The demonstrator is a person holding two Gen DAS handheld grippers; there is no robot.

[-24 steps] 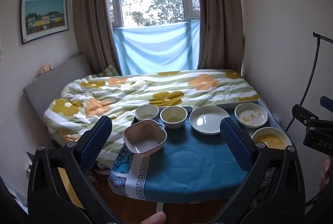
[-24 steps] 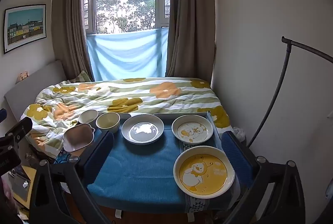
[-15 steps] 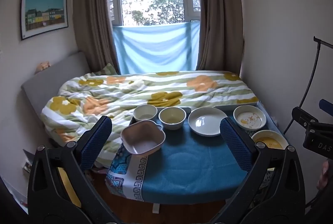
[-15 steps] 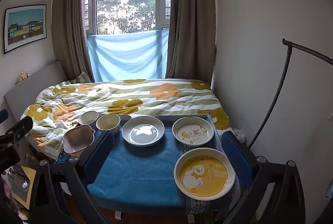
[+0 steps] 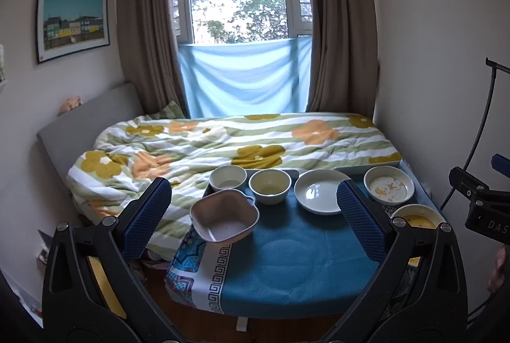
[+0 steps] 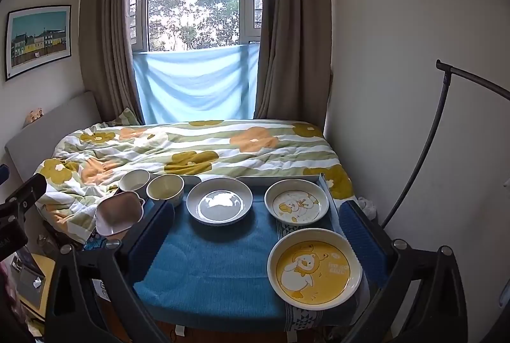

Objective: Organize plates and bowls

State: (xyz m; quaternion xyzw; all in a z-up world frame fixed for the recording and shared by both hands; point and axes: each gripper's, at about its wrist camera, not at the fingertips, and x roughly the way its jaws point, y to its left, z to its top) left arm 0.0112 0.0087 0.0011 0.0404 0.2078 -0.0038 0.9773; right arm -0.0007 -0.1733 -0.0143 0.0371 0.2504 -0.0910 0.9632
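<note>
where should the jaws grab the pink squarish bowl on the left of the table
Take the pink bowl by its near wall, one jaw inside and one outside, coming from above. It sits upright and open, overhanging the cloth's left edge. The left gripper is nearest, jaws open. A small handle shows at its far corner, probably too small for a firm hold.

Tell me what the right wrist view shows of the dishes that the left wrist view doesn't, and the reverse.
Only the right wrist view shows the whole yellow duck plate, print and all; the left wrist view catches just its far rim behind a finger. Only the left wrist view shows the full inside of the pink square bowl and the patterned cloth edge hanging off the table; the right wrist view sees that bowl side-on at its left edge. Both show the two round bowls, the plain grey plate, the small duck plate, and open fingers holding nothing.
</note>
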